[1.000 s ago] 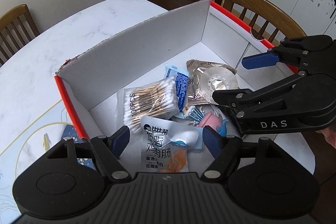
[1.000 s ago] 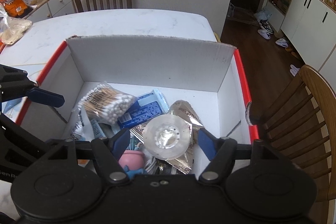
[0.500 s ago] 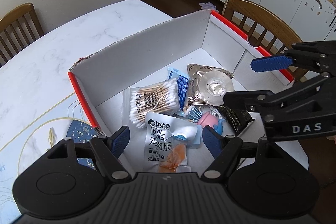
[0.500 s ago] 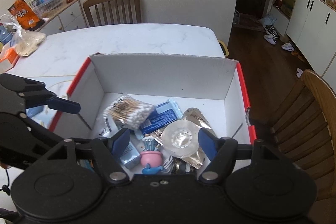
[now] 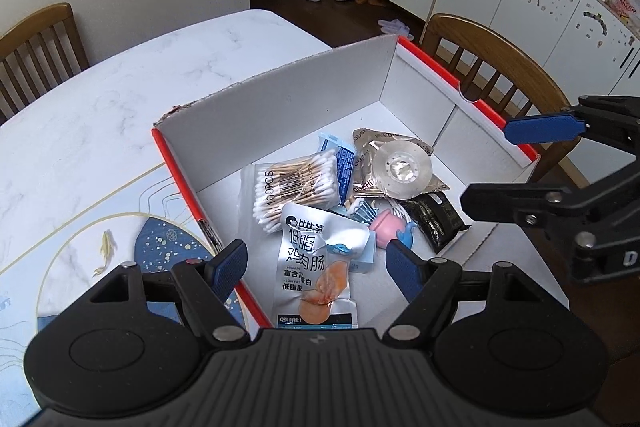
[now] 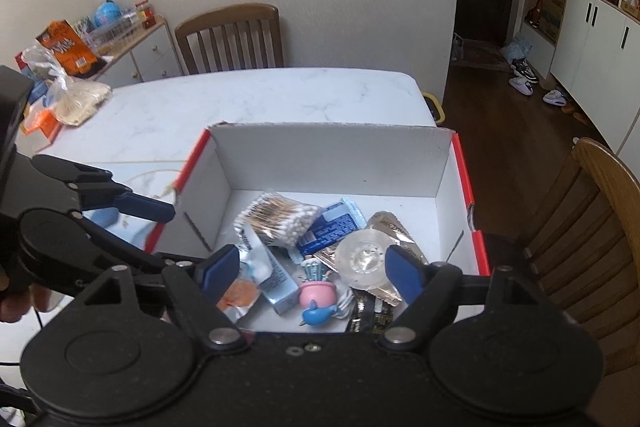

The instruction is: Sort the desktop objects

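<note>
When looking along the left wrist's fingers, finds the left gripper point(image 5: 315, 253) spread wide and empty, hanging above the near left corner of the cardboard box point(image 5: 288, 111) on the marble table point(image 5: 100, 99). Straight ahead and below the gap: sausage pouch point(image 5: 312, 267), long axis pointing away from the camera, so lying along the fingers' line rather than across it. Beyond it, cotton swab pack point(image 5: 296, 183); farther right, tape roll point(image 5: 402, 167) resting on a foil sachet point(image 5: 436, 185), pink toy pot point(image 5: 386, 223), black sachet point(image 5: 436, 217). Off to the right, right gripper point(image 5: 486, 162), likewise parted, holding nothing, above the box's right side. Bare floor only at the far end; red-edged left wall just beside the pouch.

Seen from the right wrist, same gripper high over the near wall, with the pot below the gap and the roll just inside the right finger. Probably nearer the left hand: pouch and swabs. Probably nearer the right: roll and pot. Likely calls for a straight descent, turning the wrist to span the pouch's short side, minding walls and crowded neighbours.
</note>
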